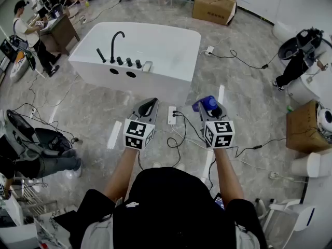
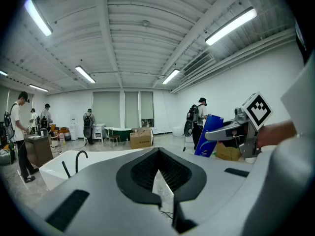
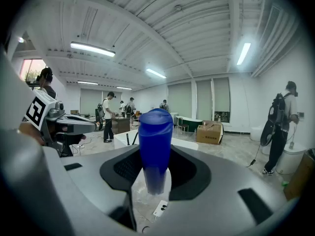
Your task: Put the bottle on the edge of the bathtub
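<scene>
A blue bottle (image 1: 206,104) stands upright between the jaws of my right gripper (image 1: 209,107), which is shut on it. In the right gripper view the bottle (image 3: 155,146) fills the gap between the black pads. My left gripper (image 1: 147,108) is held level beside it, shut, with nothing in it; its tips meet in the left gripper view (image 2: 158,168). The bottle (image 2: 208,135) also shows there at the right. The white bathtub (image 1: 155,45) with a black faucet (image 1: 115,43) stands on the floor ahead of both grippers, some way off.
A white power strip (image 1: 171,115) and black cables (image 1: 244,61) lie on the marble floor between me and the tub. Cardboard boxes (image 1: 213,7) (image 1: 303,128) stand at the back and right. People stand at the left (image 1: 31,27) and right (image 1: 295,61).
</scene>
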Demonstrator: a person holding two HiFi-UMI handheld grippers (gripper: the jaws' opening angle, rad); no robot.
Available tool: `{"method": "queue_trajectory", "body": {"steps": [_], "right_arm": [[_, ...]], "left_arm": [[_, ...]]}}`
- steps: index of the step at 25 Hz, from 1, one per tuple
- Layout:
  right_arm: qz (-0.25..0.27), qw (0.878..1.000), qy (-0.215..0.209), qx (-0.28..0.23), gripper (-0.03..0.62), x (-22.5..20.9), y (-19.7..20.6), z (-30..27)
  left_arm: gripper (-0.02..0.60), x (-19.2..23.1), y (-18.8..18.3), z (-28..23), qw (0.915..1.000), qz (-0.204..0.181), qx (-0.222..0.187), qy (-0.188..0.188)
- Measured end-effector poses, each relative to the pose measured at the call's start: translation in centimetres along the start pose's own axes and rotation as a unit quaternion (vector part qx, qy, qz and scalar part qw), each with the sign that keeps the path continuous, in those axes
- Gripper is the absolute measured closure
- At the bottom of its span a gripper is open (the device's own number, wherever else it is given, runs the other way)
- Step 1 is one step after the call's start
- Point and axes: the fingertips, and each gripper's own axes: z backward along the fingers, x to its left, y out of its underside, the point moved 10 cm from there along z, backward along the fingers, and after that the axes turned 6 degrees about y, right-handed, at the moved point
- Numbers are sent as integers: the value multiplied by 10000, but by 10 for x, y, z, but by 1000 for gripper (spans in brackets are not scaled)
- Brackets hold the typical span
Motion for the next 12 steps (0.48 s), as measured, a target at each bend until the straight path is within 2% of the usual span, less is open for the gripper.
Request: {"method": "queue_trajectory", "body": {"steps": [12], "right_arm": [[-120, 9998, -148, 43, 431, -26, 10, 3]], "left_arm": [[571, -24, -1, -18, 9999, 9, 104, -51]]}}
